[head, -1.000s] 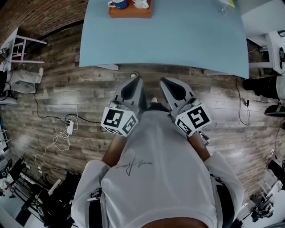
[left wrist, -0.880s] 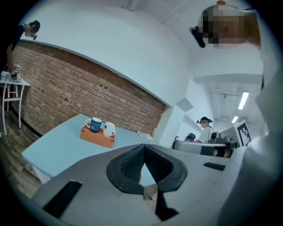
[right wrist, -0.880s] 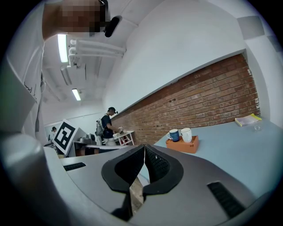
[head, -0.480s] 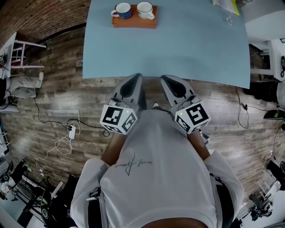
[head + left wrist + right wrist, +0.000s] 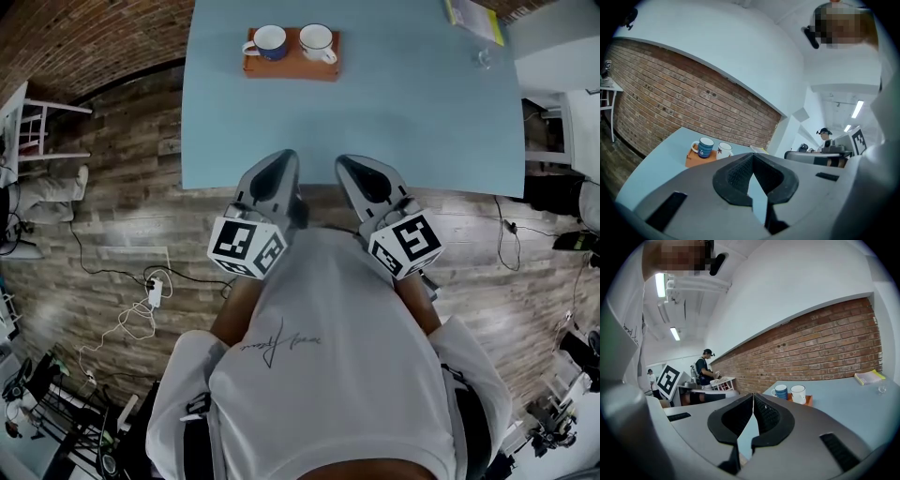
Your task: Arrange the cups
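Looks barely begun: blue cup (image 5: 270,41) and white cup (image 5: 317,40) standing side by side on an orange tray (image 5: 292,67) towards the far side of the light-blue worktop (image 5: 394,122), neither one held or touched. Left gripper (image 5: 281,157) at the near edge of the worktop, jaws pressed together on nothing; right gripper (image 5: 345,161) just beside it, likewise closed and empty, both aimed across the worktop and well apart from the tray. Judged from that, everything still to do: reaching the tray, taking a cup, setting each where it belongs. Both cups upright, mouths up. Blue cup on the left with its handle turned out to the left; white cup on the right with its handle angled to the right and towards the near edge, so the handles face away from each other. Long side of the tray running left to right, roughly parallel with the near edge of the worktop. Off at the far right corner, a book (image 5: 473,17) and a small glass (image 5: 482,58), clear of the cups
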A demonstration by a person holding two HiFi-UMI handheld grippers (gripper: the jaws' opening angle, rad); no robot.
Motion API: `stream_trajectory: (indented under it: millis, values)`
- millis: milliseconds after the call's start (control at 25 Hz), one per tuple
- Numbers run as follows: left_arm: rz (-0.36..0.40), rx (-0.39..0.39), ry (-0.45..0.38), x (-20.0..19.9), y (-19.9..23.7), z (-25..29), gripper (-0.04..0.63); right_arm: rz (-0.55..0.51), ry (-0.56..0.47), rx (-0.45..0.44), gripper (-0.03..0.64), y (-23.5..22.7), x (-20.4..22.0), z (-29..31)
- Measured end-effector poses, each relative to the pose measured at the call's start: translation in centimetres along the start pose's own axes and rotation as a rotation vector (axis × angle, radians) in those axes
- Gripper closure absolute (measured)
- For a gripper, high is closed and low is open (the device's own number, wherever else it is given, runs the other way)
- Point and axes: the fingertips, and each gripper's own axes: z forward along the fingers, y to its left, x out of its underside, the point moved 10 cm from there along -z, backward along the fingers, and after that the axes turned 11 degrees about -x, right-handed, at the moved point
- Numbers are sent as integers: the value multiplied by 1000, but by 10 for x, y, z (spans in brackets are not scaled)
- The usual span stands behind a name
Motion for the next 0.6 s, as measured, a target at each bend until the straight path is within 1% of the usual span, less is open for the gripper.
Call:
stream_trajectory:
  millis: [320, 440, 600]
  values:
    - [10, 91, -14, -21, 38, 20, 586, -25, -21, 27, 595, -2, -13, 43]
    - [9, 115, -24, -28, 47, 26, 587, -46, -15, 43, 595, -3, -15, 50]
    - [5, 145, -26, -32, 56, 32, 587, -28, -34, 75, 595, -1, -15, 53]
